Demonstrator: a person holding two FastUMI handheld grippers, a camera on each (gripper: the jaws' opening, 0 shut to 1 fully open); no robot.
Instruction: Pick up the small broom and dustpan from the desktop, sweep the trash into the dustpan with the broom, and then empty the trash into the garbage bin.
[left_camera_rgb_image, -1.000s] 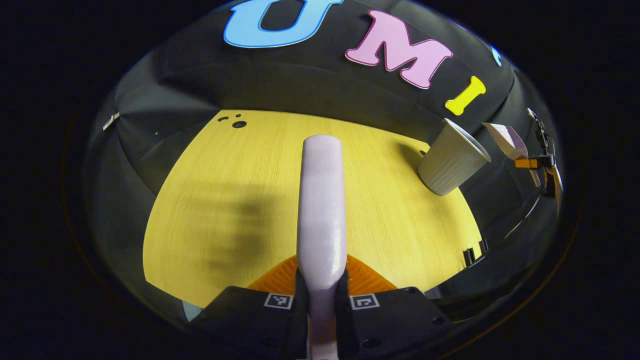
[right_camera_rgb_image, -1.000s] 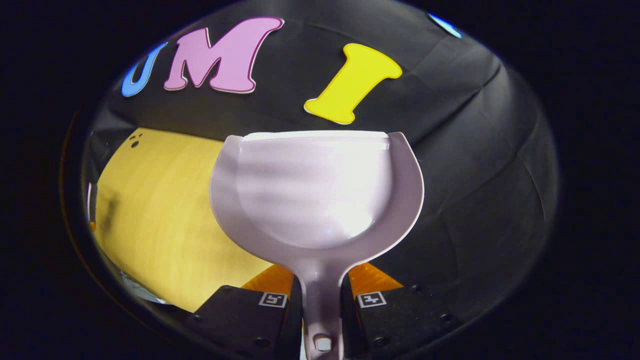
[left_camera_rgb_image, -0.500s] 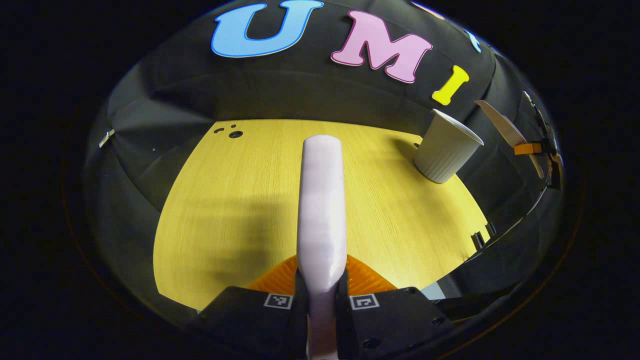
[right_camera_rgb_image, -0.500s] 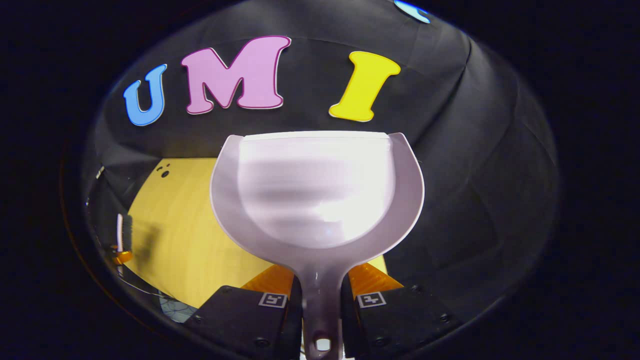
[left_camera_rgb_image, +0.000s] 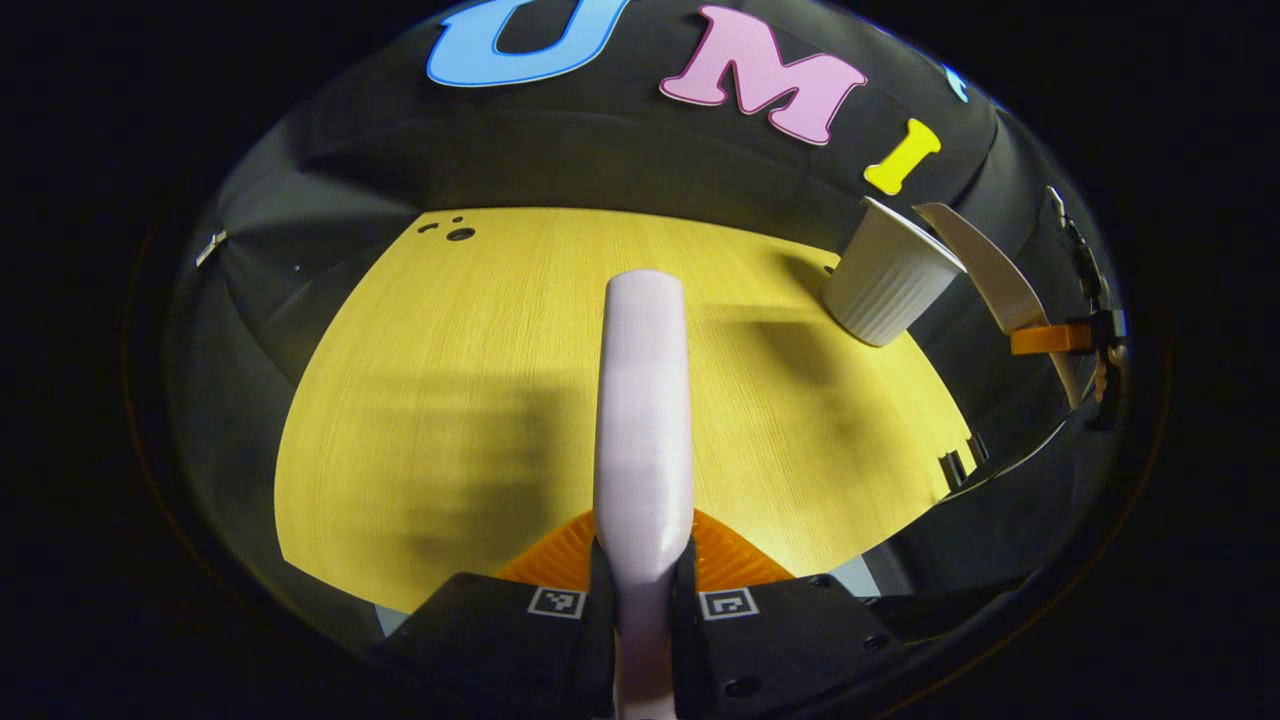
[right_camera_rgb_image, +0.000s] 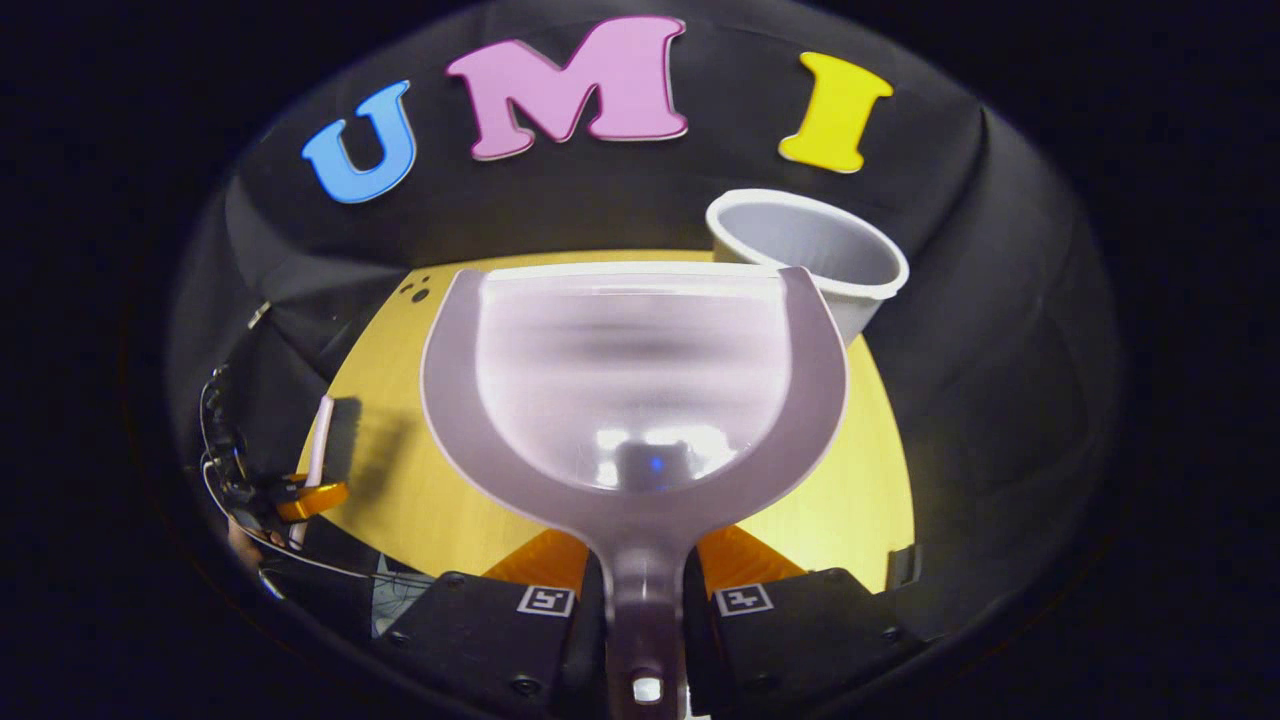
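My left gripper (left_camera_rgb_image: 642, 600) fingers squeeze the broom (left_camera_rgb_image: 642, 420) handle; my right gripper (right_camera_rgb_image: 645, 600) fingers squeeze the dustpan (right_camera_rgb_image: 632, 385) handle. Both are held above the yellow table (left_camera_rgb_image: 450, 400). Farther off stands the garbage bin (right_camera_rgb_image: 815, 255)

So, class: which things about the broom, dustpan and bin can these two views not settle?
- Broom, left gripper view: bristles hidden; its back faces the camera.
- Garbage bin, right gripper view: floor hidden by its front wall and the dustpan rim.
- Table: the dustpan covers the middle.
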